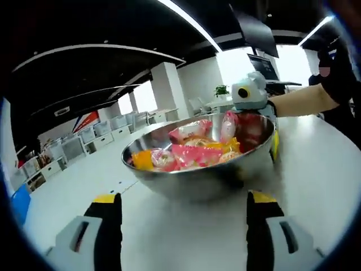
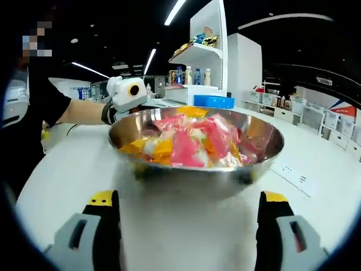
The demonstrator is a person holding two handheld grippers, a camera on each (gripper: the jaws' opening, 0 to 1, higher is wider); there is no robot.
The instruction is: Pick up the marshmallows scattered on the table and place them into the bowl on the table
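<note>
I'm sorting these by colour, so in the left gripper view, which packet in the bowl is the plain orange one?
The orange packet lies at the left edge of the pile, against the wall of the steel bowl. The others around it are pink, red or mixed yellow.

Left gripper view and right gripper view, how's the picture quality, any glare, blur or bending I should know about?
Left gripper view: windows behind the round steel bowl are blown out white, the pink and yellow wrapped marshmallows look soft, and ceiling lines bow from the fisheye. Right gripper view: light is more even, the bowl's rim catches highlights, the wrappers smear slightly, and the white table curves.
</note>
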